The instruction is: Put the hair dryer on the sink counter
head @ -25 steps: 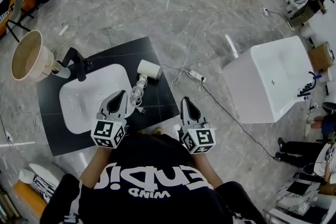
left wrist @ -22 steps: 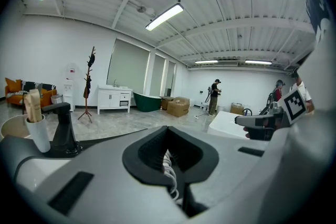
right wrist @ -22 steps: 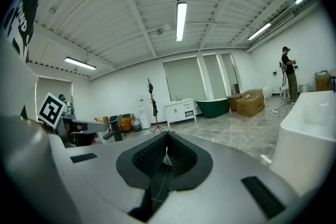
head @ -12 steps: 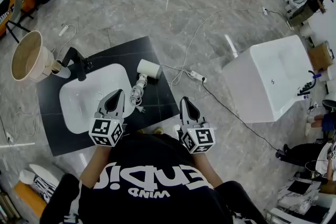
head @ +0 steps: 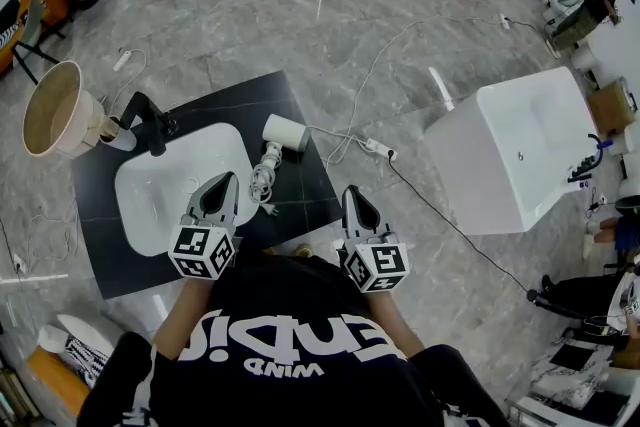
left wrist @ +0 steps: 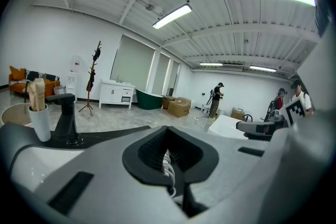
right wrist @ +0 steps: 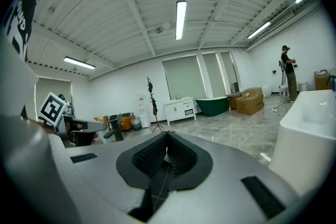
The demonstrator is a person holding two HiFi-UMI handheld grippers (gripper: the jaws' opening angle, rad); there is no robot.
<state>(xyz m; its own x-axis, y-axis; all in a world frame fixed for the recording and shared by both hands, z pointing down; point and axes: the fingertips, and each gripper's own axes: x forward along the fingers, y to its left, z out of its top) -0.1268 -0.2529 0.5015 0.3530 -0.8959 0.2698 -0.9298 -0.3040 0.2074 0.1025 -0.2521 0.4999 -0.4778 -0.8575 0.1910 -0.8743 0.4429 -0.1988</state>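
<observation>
The white hair dryer (head: 284, 132) lies on the black sink counter (head: 300, 185), to the right of the white basin (head: 170, 190). Its coiled white cord (head: 263, 177) trails toward me and also shows past the jaw tips, cord (left wrist: 168, 164), in the left gripper view. My left gripper (head: 228, 183) hovers over the basin's near right corner, just left of the cord, jaws shut and empty; left gripper (left wrist: 169, 131) holds nothing. My right gripper (head: 352, 193) is held off the counter's right edge above the floor, right gripper (right wrist: 167, 136) shut with nothing in it.
A black faucet (head: 148, 120) and a cup (left wrist: 39, 119) stand at the basin's far left. A beige round tub (head: 55, 105) sits left of the counter. A white bathtub (head: 520, 150) stands to the right, with a power strip (head: 376, 147) and cables on the floor between.
The left gripper has edged slightly left over the basin corner. The right gripper and the hair dryer have stayed put.
</observation>
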